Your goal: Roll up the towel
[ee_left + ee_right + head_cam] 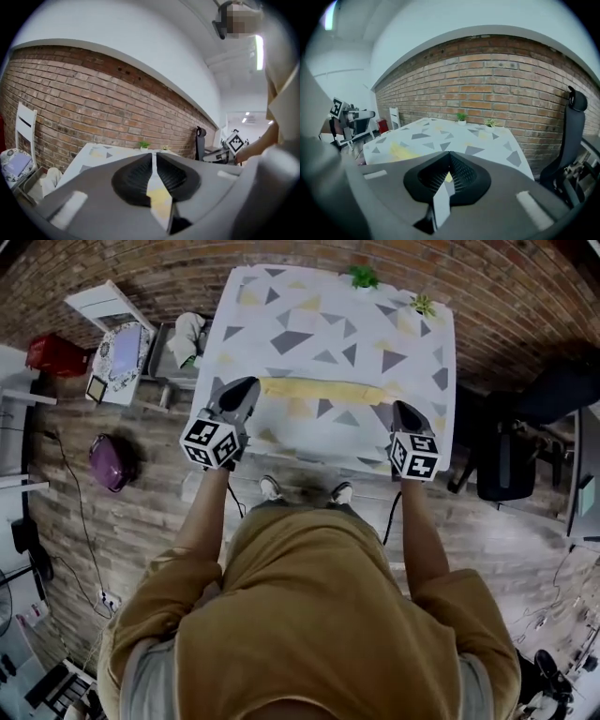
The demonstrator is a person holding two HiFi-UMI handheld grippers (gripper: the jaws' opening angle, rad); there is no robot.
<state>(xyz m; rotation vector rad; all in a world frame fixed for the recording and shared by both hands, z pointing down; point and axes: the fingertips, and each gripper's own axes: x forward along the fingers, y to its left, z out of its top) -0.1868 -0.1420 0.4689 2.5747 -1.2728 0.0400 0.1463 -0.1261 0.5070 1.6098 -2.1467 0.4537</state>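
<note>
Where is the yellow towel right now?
In the head view the yellow towel spans the middle of the patterned table, its ends pinched by the left gripper and right gripper.

I'm looking at an office-like workroom, not a home. A bare brick wall (141, 268) runs along the top, the plank floor (141, 512) at left carries loose cables (75, 502), and a black office chair (506, 460) stands right of the patterned table (309, 324), which holds 2 potted plants (364, 277).
</note>
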